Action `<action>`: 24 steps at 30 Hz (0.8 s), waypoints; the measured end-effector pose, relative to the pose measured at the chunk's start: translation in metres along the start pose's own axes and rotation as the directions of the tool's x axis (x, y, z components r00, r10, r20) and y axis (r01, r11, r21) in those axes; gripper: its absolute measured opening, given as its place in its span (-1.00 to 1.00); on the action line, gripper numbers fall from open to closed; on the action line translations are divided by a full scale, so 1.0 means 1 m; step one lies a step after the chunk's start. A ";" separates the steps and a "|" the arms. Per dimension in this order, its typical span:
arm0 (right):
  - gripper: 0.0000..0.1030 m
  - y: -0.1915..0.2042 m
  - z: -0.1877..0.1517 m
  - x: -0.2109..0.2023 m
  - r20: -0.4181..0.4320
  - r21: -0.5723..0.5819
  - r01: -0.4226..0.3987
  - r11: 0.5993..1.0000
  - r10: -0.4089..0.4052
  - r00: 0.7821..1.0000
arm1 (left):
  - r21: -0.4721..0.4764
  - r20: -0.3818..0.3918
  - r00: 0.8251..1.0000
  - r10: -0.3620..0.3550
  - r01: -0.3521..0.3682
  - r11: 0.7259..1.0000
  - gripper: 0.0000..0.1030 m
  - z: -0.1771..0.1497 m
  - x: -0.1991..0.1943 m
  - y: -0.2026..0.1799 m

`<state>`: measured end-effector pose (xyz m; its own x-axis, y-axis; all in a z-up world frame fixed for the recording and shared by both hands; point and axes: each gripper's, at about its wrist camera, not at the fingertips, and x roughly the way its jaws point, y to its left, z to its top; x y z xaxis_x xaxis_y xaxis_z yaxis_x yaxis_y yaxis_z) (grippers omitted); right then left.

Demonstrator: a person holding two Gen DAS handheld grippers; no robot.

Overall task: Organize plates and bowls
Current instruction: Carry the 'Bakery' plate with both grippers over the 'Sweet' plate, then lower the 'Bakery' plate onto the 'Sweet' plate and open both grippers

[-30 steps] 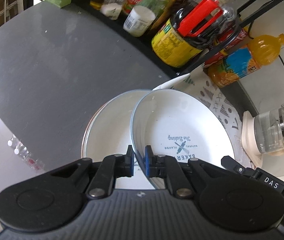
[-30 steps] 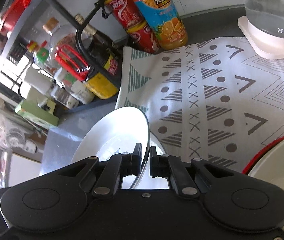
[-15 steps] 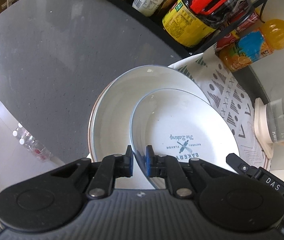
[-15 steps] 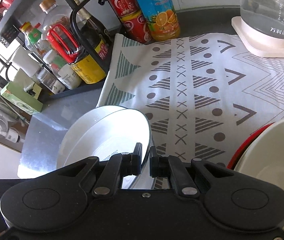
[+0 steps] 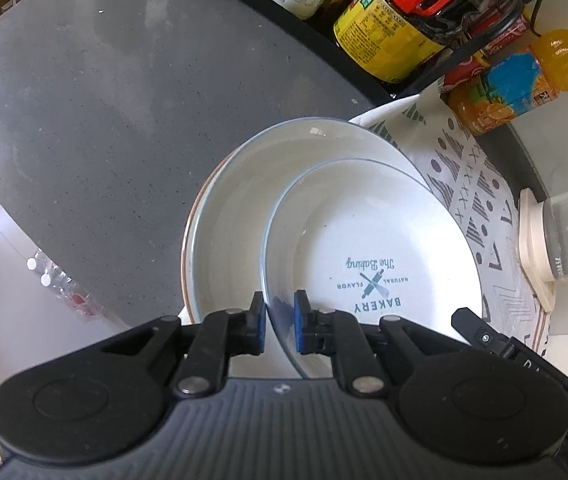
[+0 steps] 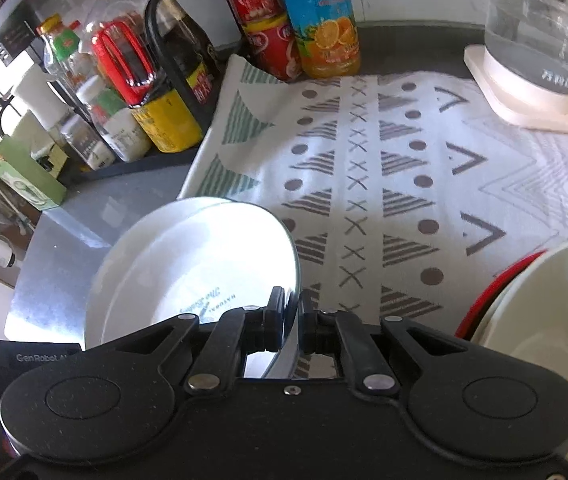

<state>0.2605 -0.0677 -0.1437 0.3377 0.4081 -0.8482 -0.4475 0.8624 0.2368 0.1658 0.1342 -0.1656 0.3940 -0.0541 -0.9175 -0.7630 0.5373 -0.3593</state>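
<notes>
Two claws, left claw (image 5: pixel 278 326) and right claw (image 6: pixel 292 326), each pinch opposite rim edges of one printed plate (image 5: pixel 372 248) at frame centre, apparently sharing its weight level above a larger plate (image 5: pixel 236 216) on the desk (image 5: pixel 104 100) for stacking.

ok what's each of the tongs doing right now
left tongs: shut on the bakery plate rim
right tongs: shut on the same plate's opposite rim
</notes>
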 end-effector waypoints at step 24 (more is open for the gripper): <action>-0.59 0.011 0.000 0.022 -0.064 0.005 0.030 1.000 -0.029 0.998 | 0.012 0.041 0.995 0.092 -0.092 0.996 -0.83 0.018 -0.001 0.009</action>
<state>0.2625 -0.0490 -0.1595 0.2970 0.3628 -0.8833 -0.4334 0.8754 0.2138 0.1678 0.1540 -0.1647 0.3430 0.0302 -0.9389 -0.7900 0.5500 -0.2709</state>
